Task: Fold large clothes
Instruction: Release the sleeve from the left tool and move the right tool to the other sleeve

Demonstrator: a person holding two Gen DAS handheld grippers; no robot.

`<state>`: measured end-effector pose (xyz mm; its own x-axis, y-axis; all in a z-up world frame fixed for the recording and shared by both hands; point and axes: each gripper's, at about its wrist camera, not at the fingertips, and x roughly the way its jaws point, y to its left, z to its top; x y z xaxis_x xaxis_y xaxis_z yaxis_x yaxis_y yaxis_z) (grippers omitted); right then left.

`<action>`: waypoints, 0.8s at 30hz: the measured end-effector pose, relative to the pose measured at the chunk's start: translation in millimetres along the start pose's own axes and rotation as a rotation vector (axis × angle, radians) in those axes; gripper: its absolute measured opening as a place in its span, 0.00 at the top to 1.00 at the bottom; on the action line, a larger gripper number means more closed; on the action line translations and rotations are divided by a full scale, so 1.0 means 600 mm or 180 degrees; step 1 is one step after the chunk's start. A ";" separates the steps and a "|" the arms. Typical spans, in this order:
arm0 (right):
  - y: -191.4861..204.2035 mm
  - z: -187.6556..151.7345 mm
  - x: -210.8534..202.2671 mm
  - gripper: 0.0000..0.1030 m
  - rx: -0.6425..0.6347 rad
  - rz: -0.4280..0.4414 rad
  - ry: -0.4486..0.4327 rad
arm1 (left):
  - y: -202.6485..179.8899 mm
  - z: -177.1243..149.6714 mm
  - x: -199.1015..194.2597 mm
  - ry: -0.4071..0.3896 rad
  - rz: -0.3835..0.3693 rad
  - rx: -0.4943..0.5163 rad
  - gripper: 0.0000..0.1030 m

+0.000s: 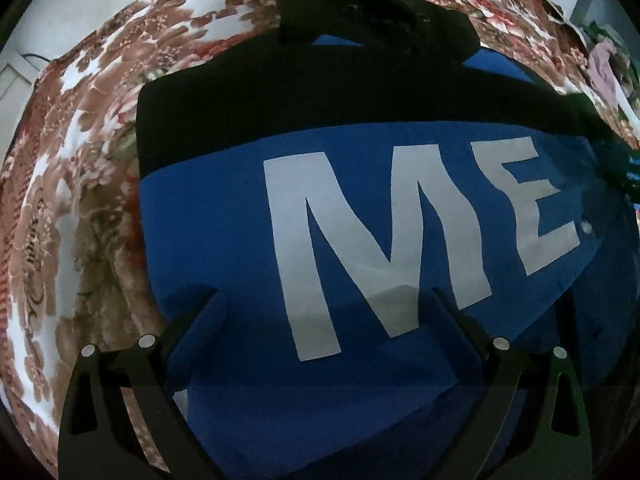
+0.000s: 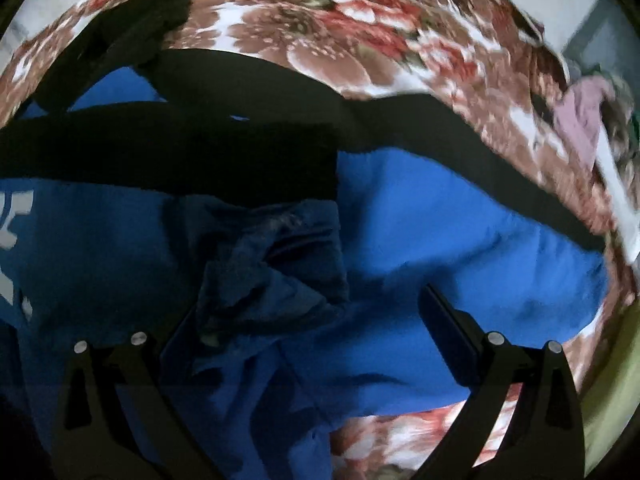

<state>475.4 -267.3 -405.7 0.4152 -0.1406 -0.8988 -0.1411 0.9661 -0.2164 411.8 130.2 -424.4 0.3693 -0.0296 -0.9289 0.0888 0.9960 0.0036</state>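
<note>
A large blue garment (image 1: 224, 220) with white letters "ME" (image 1: 380, 232) and a black band (image 1: 320, 96) across its top lies flat on a floral bedspread (image 1: 80, 184). My left gripper (image 1: 324, 300) hovers just over the blue cloth, jaws wide open, nothing between them. In the right wrist view the same garment (image 2: 460, 240) is wrinkled, with black strips (image 2: 240, 148) across it. A bunched fold of darker blue cloth (image 2: 272, 264) rises beside the left finger of my right gripper (image 2: 308, 308). Its jaws stand wide apart, and the right finger (image 2: 444, 328) is clear of the fold.
A pink garment (image 1: 604, 68) (image 2: 580, 116) lies crumpled on the bedspread (image 2: 360, 40) at the far right. A pale wall (image 1: 100, 4) shows beyond the bed's far edge. Something yellow-green (image 2: 616, 380) sits at the right rim of the right wrist view.
</note>
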 end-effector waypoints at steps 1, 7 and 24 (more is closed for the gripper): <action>0.001 0.003 -0.008 0.05 0.0015 -0.0001 -0.0001 | 0.000 0.001 -0.005 0.0010 0.0019 -0.0008 0.06; 0.006 0.011 -0.077 0.05 0.0343 0.0191 0.0052 | 0.021 0.002 -0.056 -0.0007 -0.0090 -0.0300 0.06; -0.208 -0.062 -0.047 0.05 0.0577 0.0599 0.0114 | -0.208 0.009 -0.112 -0.0301 -0.0335 -0.1075 0.06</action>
<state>447.9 -391.7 -367.6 0.3644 0.0409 -0.9304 -0.0481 0.9985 0.0250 380.9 7.7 -360.7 0.4597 -0.1251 -0.8792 -0.1740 0.9582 -0.2273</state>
